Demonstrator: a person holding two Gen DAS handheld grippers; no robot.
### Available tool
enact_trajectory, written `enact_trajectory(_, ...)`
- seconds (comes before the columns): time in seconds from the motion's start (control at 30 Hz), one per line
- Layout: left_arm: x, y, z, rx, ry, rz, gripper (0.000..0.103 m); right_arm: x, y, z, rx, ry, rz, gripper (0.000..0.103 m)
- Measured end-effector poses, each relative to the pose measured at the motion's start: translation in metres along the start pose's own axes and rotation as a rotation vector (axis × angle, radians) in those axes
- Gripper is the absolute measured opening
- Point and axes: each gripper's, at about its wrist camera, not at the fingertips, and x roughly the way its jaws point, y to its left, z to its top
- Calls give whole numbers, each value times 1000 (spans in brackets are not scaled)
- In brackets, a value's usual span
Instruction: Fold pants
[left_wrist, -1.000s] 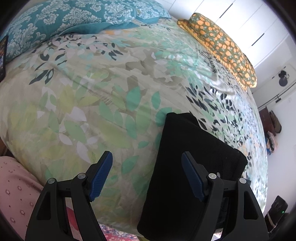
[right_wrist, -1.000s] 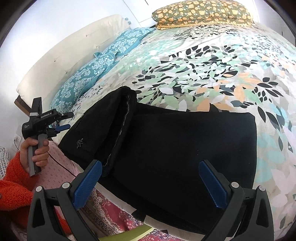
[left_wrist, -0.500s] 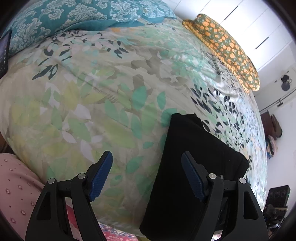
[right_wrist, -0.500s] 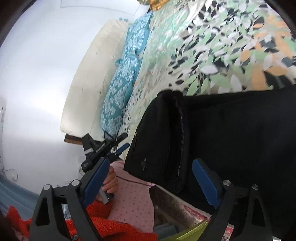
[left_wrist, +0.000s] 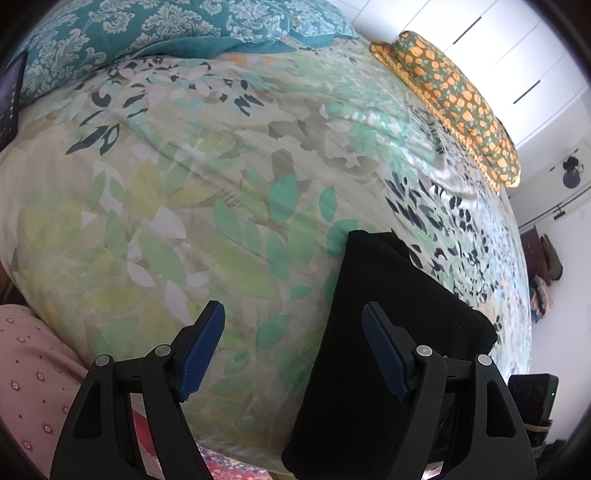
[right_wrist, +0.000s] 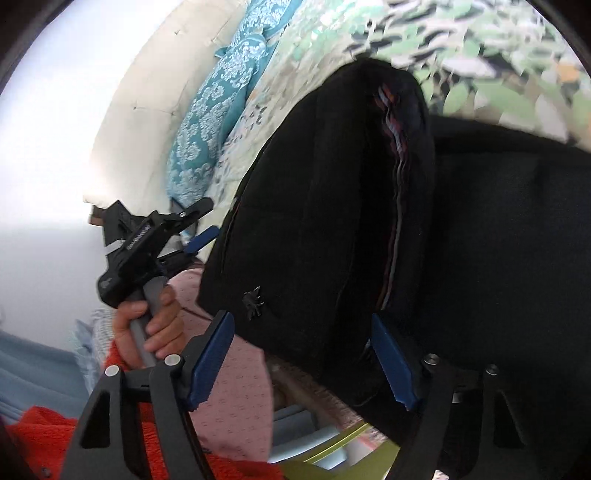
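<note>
The black pants (left_wrist: 373, 332) lie folded on the leaf-print duvet (left_wrist: 207, 192) near the bed's front edge. In the right wrist view the pants (right_wrist: 332, 221) fill the middle, with the waistband end and a small embroidered mark toward me. My left gripper (left_wrist: 293, 350) is open and empty, its right finger over the pants' left edge. It also shows in the right wrist view (right_wrist: 195, 225), held off to the left of the pants. My right gripper (right_wrist: 303, 358) is open, its jaws on either side of the waistband end, close to the cloth.
Teal patterned pillows (left_wrist: 147, 33) lie at the bed's head and an orange-flowered pillow (left_wrist: 454, 96) at the far side. A cream headboard (right_wrist: 147, 92) stands behind. A dark device (left_wrist: 9, 99) rests at the left edge. My pink-clad legs (right_wrist: 236, 387) are against the bed front.
My right gripper has swung left and closed in on the waistband end of the pants, its jaws narrower than before. My left gripper has barely moved.
</note>
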Motion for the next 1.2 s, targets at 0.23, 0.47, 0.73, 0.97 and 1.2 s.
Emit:
enact_trajectory(0.23,3,-2,-2,5,3,14,78,5,-12,2,44,-2,18,45)
enact_trajectory(0.47,4,-3,-3,16,-1,35,78,-24,37,2,-85,-97,15,21)
enact_trajectory(0.73,3,-5,-4,22,0,30,78,-115,106,8,-288,-198,-96,21)
enact_trajectory(0.97,5,-12,-7,49,11,21,78,-178,98,-16,-307,-244,-214,21)
enact_trajectory(1.2,6,-32,-16,136,23,25,78,-211,20,-45,-159,-260,-300,21)
